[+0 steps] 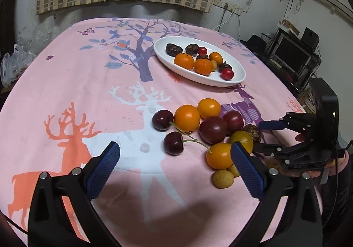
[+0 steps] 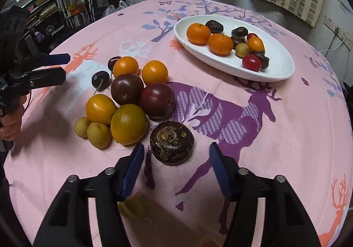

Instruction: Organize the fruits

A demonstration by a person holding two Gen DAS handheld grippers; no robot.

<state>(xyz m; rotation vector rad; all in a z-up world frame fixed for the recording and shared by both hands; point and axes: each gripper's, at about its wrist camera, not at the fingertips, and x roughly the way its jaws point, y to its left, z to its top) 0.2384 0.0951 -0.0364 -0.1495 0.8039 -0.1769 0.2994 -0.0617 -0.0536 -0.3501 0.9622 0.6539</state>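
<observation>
Between the spread jaws of the right gripper (image 2: pixel 176 158), a dark water chestnut (image 2: pixel 172 146) is framed on the pink cloth (image 2: pixel 275 136), untouched by either blue pad. Just beyond it, a loose pile is seen: two plums (image 2: pixel 157 100), four orange fruits (image 2: pixel 128 123), two cherries (image 2: pixel 100 78) and small yellow longans (image 2: pixel 98 135), most of them touching. Across the pile, the left gripper (image 1: pixel 175 154) is held with its jaws wide apart and nothing between the pads, one cherry (image 1: pixel 173 143) lying just ahead of them. Farther back, a white oval plate (image 2: pixel 280 57) is set well apart from the pile, loaded with tangerines (image 2: pixel 220 43), chestnuts, red cherry tomatoes (image 2: pixel 251 63) and one longan.
</observation>
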